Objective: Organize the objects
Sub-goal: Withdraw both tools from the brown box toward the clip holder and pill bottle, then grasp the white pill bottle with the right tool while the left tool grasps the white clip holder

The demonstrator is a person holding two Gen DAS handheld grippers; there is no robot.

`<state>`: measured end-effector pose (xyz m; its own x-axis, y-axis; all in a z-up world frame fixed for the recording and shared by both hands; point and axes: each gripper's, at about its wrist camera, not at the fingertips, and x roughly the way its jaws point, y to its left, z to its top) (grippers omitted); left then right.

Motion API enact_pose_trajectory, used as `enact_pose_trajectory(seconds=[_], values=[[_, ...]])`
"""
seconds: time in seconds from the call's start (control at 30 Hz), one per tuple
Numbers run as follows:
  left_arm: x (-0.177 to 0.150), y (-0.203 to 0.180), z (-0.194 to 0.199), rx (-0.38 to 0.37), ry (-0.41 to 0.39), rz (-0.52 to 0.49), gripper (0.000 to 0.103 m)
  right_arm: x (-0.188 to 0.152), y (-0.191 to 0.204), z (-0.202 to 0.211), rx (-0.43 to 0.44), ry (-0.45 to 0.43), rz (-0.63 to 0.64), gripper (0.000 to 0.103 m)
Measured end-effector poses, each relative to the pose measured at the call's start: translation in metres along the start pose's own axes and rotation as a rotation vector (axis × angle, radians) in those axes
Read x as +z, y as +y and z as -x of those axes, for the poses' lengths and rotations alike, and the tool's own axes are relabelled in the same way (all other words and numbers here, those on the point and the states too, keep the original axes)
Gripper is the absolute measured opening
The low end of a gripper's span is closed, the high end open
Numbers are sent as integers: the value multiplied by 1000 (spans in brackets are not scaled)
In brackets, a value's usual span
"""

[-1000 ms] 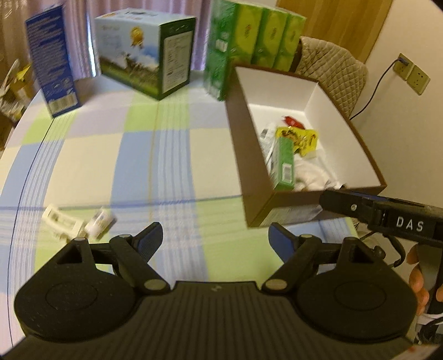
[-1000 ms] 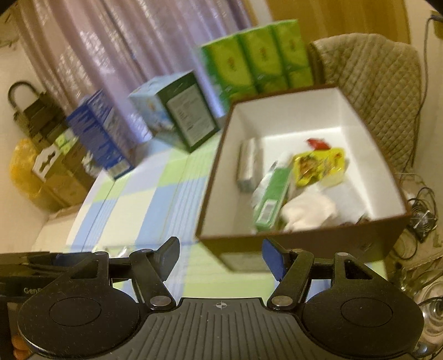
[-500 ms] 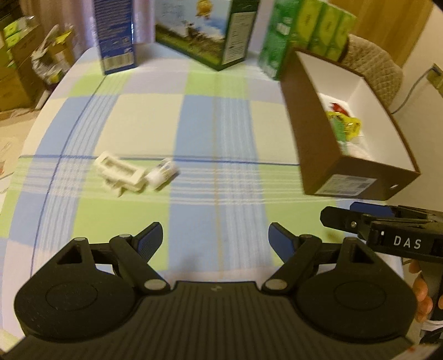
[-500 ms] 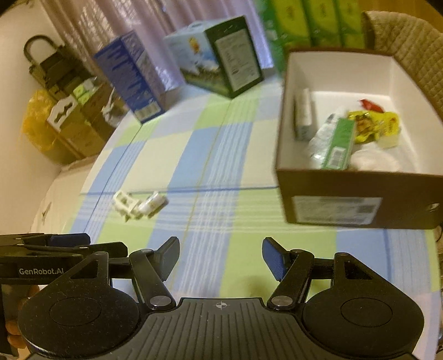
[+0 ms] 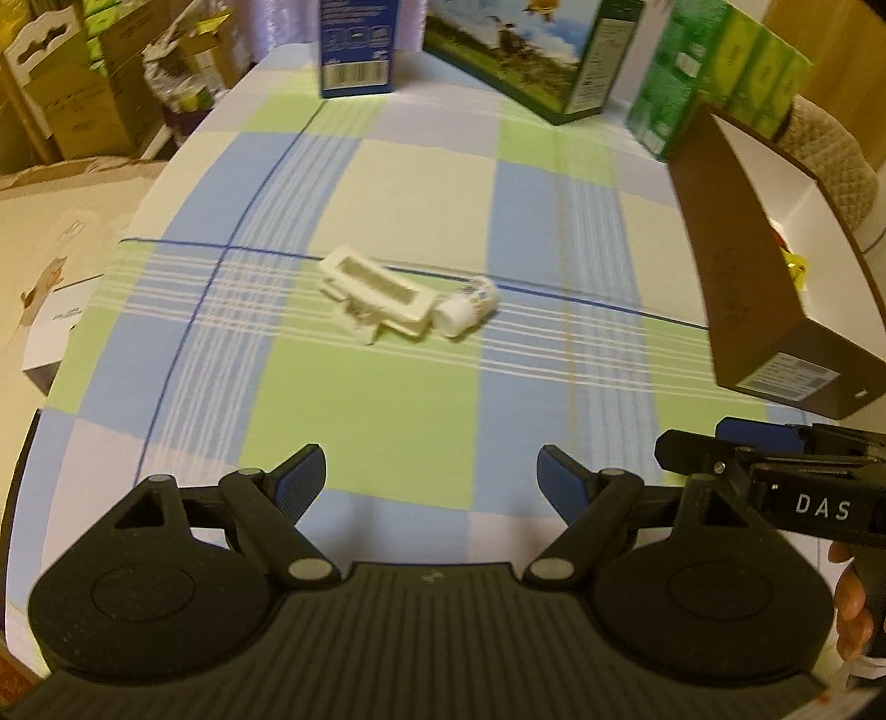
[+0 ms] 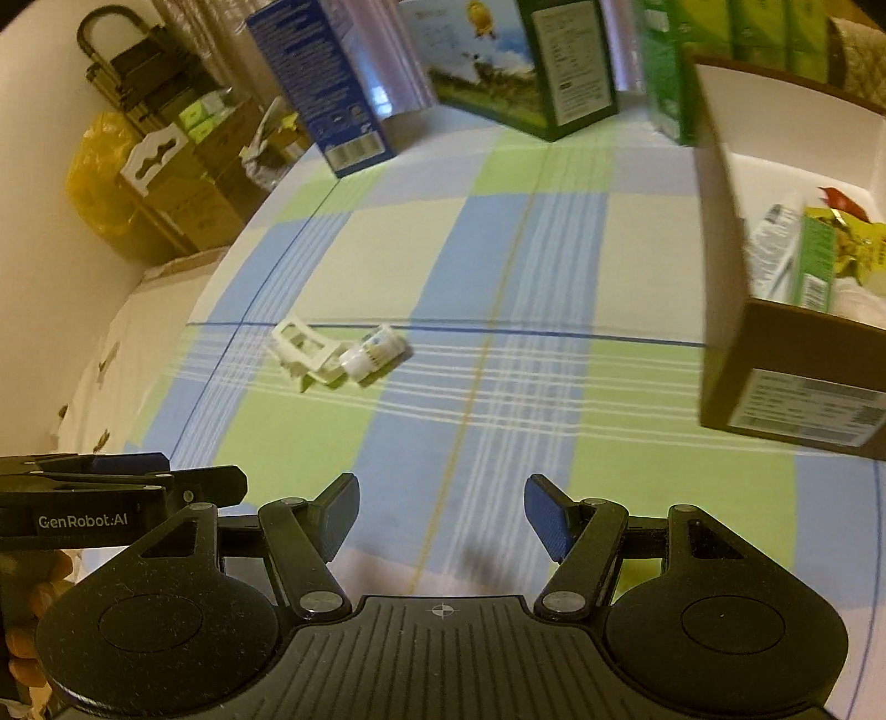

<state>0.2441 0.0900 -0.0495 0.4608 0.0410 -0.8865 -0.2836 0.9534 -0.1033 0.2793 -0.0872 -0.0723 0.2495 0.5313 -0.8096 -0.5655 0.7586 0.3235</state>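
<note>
A white plastic clip-like piece (image 5: pixel 374 296) (image 6: pixel 305 351) lies on the checked tablecloth with a small white bottle (image 5: pixel 466 306) (image 6: pixel 374 353) on its side touching its right end. The brown cardboard box (image 5: pixel 736 260) (image 6: pixel 725 310) with a white inside stands at the right and holds packets, one green and one yellow. My left gripper (image 5: pixel 431 481) hangs open over the near part of the table, well short of the two white things. My right gripper (image 6: pixel 440 512) is open too, with nothing between its fingers.
At the back stand a blue carton (image 5: pixel 357 44) (image 6: pixel 326 88), a green-and-blue printed box (image 5: pixel 531 50) (image 6: pixel 515 66) and green tissue packs (image 5: pixel 714 72) (image 6: pixel 720 50). Cardboard boxes are stacked off the table's left edge (image 5: pixel 77 94). A quilted chair back (image 5: pixel 825 160) is behind the brown box.
Both grippers have swung left, away from the brown box, so the white piece and the bottle now sit near the centre of each view. Both stayed open.
</note>
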Motion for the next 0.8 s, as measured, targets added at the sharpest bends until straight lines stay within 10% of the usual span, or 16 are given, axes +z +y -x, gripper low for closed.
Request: enact_pose_trajectory(seconds=[0.8], values=[[45, 44, -62, 65, 41, 56, 81, 41, 32, -88, -14, -5, 168, 63]])
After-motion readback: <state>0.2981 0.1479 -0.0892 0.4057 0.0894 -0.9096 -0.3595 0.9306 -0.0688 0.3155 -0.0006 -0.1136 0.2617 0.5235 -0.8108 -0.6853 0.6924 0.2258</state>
